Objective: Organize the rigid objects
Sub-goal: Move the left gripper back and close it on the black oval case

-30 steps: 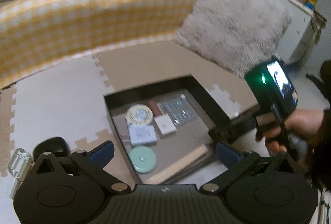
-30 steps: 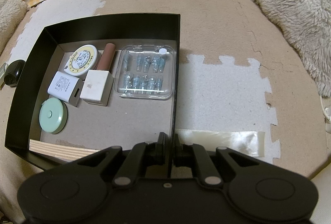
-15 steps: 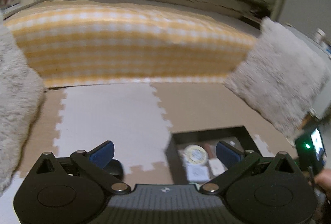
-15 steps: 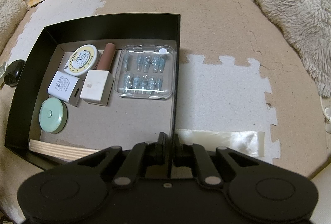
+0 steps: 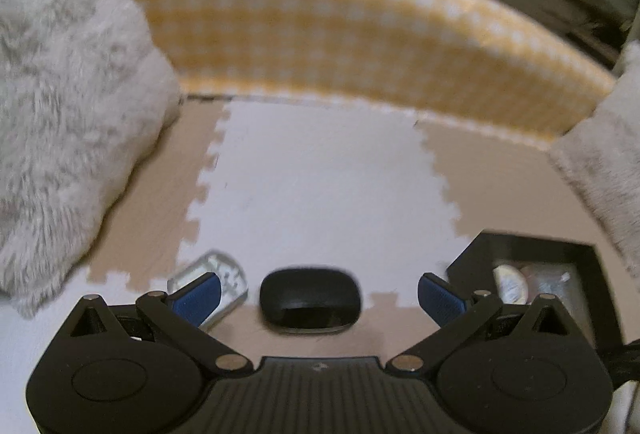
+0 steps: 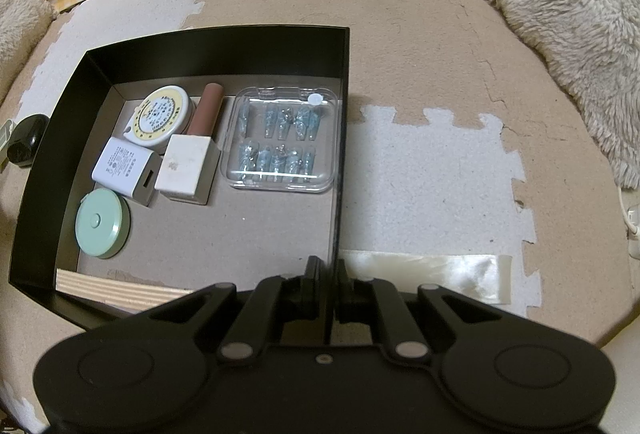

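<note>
Right gripper [image 6: 325,274] at lower centre of the right wrist view, fingers pinched onto the right wall of the black box [image 6: 216,45], apparently to steady it while loose things are gathered

Inside, grouped toward the upper left of the box: yellow-faced round case [image 6: 162,115], brown tube [image 6: 206,107], white block [image 6: 186,169], white charger [image 6: 124,171], green round case [image 6: 102,224], with the clear nail-tip case [image 6: 282,143] against the right wall

Left gripper [image 5: 318,292] at the bottom of the left wrist view, blue pads [image 5: 196,296] spread wide, nothing between them but floor and the black oval case [image 5: 310,302] lying just ahead, likely next for pickup

Clear plastic case [image 5: 218,268] beside it at lower left, partly behind the left pad, on the foam mat [image 5: 320,185], both still outside the box at lower right
</note>
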`<state>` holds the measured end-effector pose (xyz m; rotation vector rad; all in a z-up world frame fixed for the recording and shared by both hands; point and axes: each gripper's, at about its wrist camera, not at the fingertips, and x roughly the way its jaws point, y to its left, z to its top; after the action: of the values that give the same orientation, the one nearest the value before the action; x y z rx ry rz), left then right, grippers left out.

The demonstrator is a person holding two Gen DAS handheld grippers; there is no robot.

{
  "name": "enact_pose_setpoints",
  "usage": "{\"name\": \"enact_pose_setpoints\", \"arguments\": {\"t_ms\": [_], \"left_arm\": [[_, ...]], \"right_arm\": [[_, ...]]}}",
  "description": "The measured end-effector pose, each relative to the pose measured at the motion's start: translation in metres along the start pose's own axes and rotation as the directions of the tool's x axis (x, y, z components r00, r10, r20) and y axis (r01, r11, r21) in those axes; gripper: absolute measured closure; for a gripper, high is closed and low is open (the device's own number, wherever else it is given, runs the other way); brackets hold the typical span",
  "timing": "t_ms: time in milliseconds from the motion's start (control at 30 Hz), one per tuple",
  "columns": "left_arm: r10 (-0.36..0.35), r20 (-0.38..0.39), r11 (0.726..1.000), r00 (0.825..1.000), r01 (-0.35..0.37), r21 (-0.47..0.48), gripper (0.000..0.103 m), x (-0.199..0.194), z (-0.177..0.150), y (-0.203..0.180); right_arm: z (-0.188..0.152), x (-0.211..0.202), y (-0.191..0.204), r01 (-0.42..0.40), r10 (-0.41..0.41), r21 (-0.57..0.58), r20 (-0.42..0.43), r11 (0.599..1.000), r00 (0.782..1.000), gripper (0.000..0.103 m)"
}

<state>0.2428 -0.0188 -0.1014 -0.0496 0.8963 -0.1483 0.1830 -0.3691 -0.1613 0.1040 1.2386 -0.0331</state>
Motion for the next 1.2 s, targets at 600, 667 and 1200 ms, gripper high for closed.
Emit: {"name": "enact_pose_setpoints", "arguments": {"t_ms": [600, 667, 1200], "left_arm": [[0.012, -0.037, 0.994, 0.999, -0.016, -0.11, 0.0, 0.058, -0.024, 0.007], [0.015, -0.038, 0.993, 0.999, -0.019, -0.12, 0.0, 0.062, -0.023, 0.007], [0.057, -0.045, 0.998, 0.997, -0.058, -0.004, 0.022, 0.068, -0.016, -0.001]], "right_arm": [[0.0, 0.0, 0.001, 0.003, -0.003, -0.007, -0.002, 1.0, 1.0, 0.095], [0.0, 0.0, 0.002, 0.004, -0.004, -0.008, -0.002, 1.0, 1.0, 0.095], [0.0, 0.0, 0.001, 0.0, 0.0, -0.006, -0.001, 1.0, 1.0, 0.095]]}}
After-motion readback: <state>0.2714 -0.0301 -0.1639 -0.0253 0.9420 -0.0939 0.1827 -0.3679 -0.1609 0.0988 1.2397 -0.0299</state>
